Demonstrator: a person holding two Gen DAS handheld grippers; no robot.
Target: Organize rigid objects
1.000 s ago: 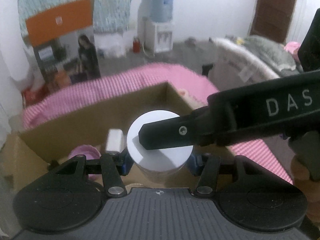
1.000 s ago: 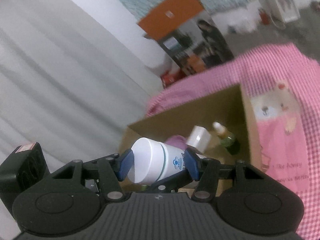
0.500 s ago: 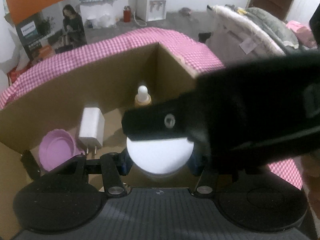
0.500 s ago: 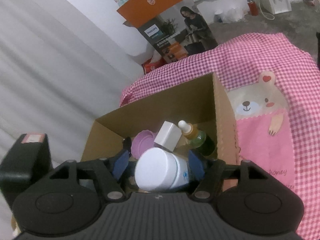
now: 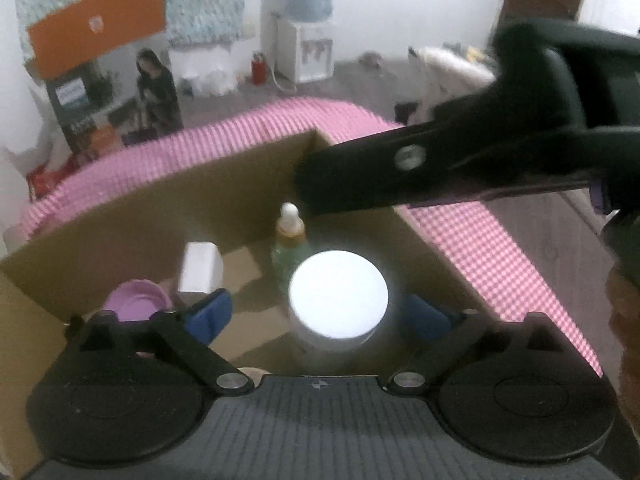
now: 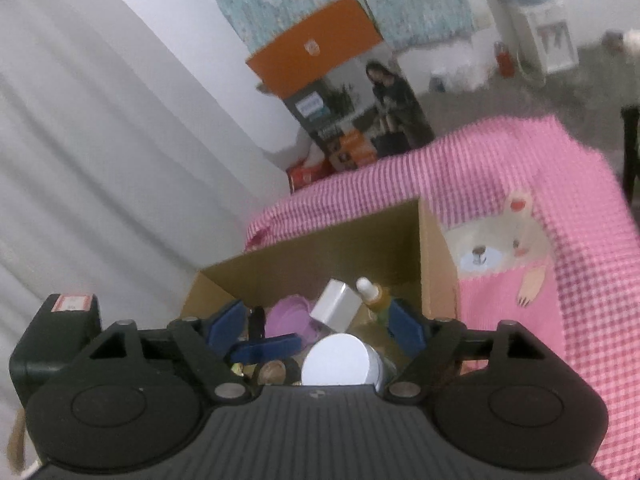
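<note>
A white jar (image 5: 338,300) with a white lid stands inside the cardboard box (image 5: 160,208), free between the spread pads of my open left gripper (image 5: 320,316). It also shows in the right wrist view (image 6: 340,364), below my open right gripper (image 6: 316,326). The box (image 6: 436,256) also holds a dropper bottle (image 5: 289,236), a white charger (image 5: 200,268) and a purple lid (image 5: 136,300). The right gripper's arm (image 5: 420,164) crosses above the box in the left wrist view.
The box sits on a pink checked cloth (image 6: 540,208) with a bear print (image 6: 500,244). An orange and grey product carton (image 6: 340,92) leans on the wall behind. A water dispenser (image 5: 306,32) stands on the floor beyond.
Both grippers opened and let go of the white jar, which now stands in the box. The right gripper rose and drew back to the right.
</note>
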